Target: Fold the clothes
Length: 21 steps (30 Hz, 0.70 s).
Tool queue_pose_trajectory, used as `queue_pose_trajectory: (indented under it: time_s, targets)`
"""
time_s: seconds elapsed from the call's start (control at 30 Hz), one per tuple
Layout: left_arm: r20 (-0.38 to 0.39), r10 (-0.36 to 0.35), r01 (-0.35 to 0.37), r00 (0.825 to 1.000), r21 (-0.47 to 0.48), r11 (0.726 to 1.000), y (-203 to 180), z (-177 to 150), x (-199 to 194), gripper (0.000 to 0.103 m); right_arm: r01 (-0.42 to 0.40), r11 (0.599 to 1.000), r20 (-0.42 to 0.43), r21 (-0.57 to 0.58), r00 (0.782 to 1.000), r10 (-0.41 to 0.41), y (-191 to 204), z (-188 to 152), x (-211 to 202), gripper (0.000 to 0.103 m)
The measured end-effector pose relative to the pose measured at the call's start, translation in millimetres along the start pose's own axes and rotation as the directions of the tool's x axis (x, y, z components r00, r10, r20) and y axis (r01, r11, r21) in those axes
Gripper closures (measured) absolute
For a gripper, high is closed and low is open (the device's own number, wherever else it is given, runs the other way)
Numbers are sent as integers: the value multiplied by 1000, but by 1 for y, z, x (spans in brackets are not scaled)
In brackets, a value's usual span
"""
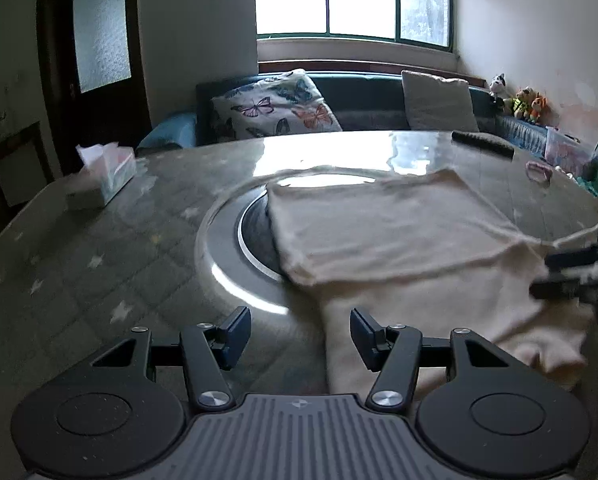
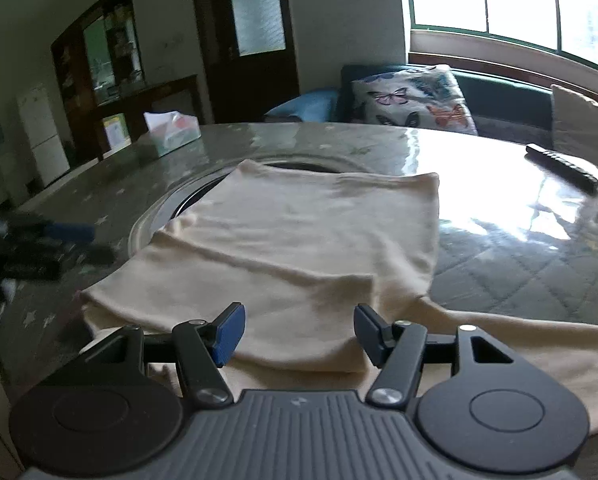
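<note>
Both the left gripper (image 1: 299, 334) and right gripper (image 2: 299, 330) hang with fingers parted, grasping nothing, over the cream garment (image 2: 299, 240) (half folded) on the table (image 1: 99, 248).

Matt cream cloth garment (image 2: 299, 236) on glossy, glass-smooth table (image 2: 479, 216); brushed-metal ring (image 1: 219, 268).

right gripper (image 1: 579, 276) motion-blurred at frame edge, garment (image 2: 559, 360) cut off at right
</note>
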<state>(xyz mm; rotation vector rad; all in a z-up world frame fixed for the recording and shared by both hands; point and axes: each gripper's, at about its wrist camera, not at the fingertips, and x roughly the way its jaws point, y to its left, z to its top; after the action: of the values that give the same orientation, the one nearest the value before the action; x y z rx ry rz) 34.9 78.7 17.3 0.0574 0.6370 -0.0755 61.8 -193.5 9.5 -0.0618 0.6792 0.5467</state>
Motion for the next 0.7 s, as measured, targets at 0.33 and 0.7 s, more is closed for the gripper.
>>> queue_pose_trajectory:
  time_s: [0.33, 0.7]
  targets:
    - [-42, 107, -106, 993, 7, 994, -1, 6, 44, 44, -14, 999, 32, -31, 999, 15, 6, 2, -1, 40]
    - [-33, 169, -171, 985, -56, 984, 19, 8, 38, 44, -17, 1000, -7, -18, 1000, 17, -2, -7, 2, 35]
